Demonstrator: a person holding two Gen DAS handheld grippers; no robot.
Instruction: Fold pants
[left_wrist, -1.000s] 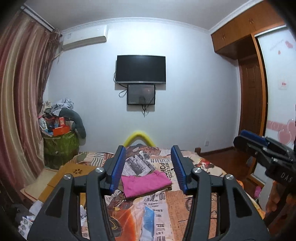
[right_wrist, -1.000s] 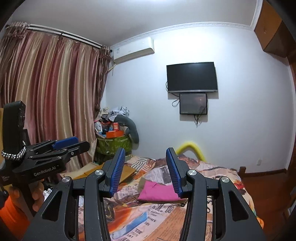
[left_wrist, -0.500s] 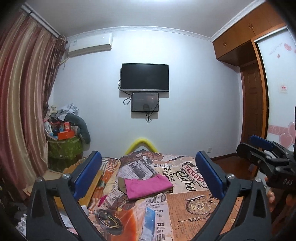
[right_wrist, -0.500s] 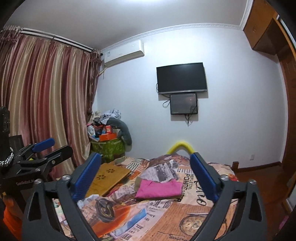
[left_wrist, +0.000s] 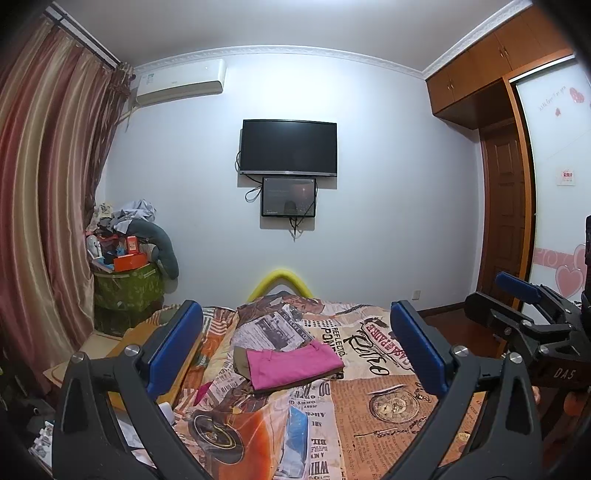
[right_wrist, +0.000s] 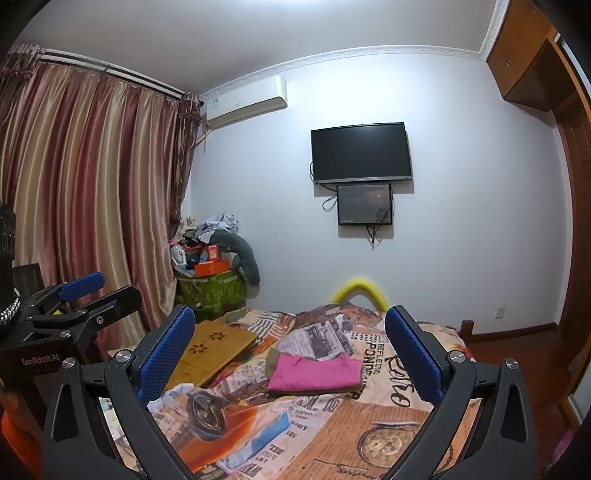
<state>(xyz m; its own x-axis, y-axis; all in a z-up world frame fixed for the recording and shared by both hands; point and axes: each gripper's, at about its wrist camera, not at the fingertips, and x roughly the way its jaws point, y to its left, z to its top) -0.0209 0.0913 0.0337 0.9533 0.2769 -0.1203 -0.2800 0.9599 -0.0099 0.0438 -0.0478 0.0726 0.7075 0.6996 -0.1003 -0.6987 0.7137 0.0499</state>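
Observation:
Folded pink pants (left_wrist: 291, 363) lie on the middle of the bed (left_wrist: 369, 435), stacked on a folded khaki garment (left_wrist: 240, 356). My left gripper (left_wrist: 295, 314) hovers short of them, open wide, with nothing between its blue pads. In the right wrist view the same pink pants (right_wrist: 314, 373) rest on the khaki piece (right_wrist: 273, 360), beyond my right gripper (right_wrist: 290, 317), which is also open wide and empty. Each gripper shows at the edge of the other's view, off to the side of the bed.
The bed has a newspaper-print cover. A wooden lap tray (right_wrist: 210, 350) lies at its left edge. A green bin piled with clutter (right_wrist: 210, 291) stands by the curtain (right_wrist: 92, 203). A yellow foam arch (left_wrist: 280, 280) marks the far end. Wardrobe and door are at the right.
Both grippers' jaws have spread from a narrow gap to fully wide. The folded pink pants have stayed in place on the bed.

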